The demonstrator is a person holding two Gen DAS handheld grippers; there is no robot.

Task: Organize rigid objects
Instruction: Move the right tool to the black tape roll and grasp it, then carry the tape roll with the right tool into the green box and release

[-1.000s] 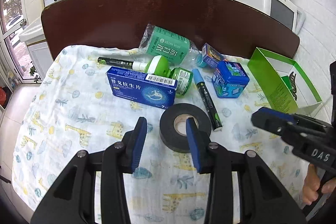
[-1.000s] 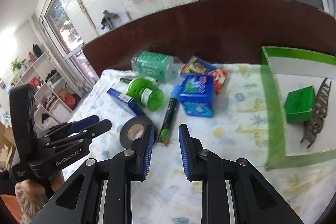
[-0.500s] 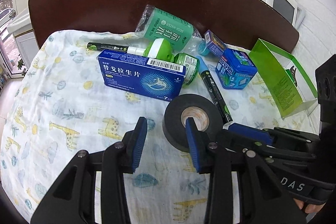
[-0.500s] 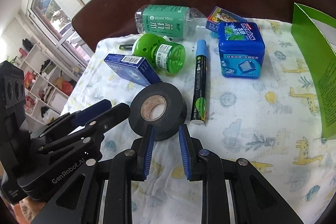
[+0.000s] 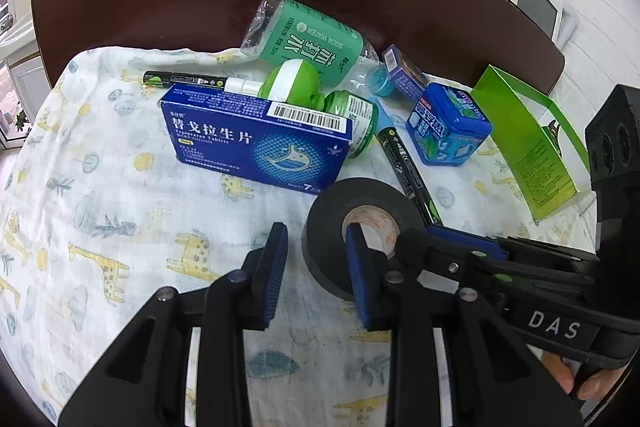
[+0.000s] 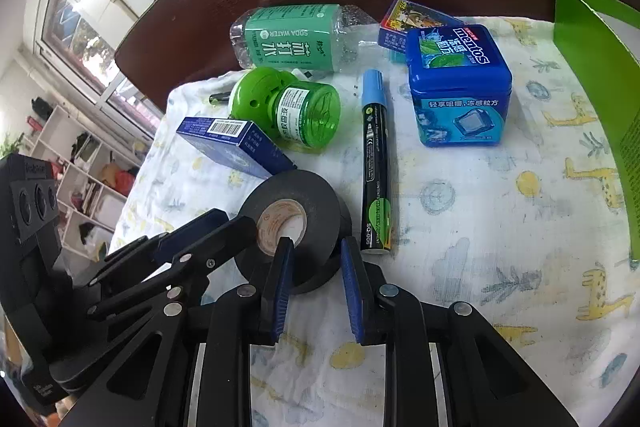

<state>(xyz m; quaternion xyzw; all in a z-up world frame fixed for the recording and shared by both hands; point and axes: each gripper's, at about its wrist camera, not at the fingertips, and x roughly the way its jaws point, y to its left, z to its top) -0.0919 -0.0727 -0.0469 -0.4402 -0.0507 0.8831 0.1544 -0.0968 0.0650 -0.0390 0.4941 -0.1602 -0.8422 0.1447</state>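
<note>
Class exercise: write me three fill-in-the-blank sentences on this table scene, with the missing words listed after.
1. The right claw straddles the wall of the ____ tape roll.
2. The soda water bottle lies on its ____.
3. The marker lying beside the tape roll has a ____ cap.

Missing words: black; side; blue

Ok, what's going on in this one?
A person holds a tool in each hand over a cloth-covered table strewn with small items. Both tools straddle the black tape roll: the right tool and the left tool each have one finger in its core and one outside, jaws open. Nothing is lifted. The green box stands at the right.
</note>
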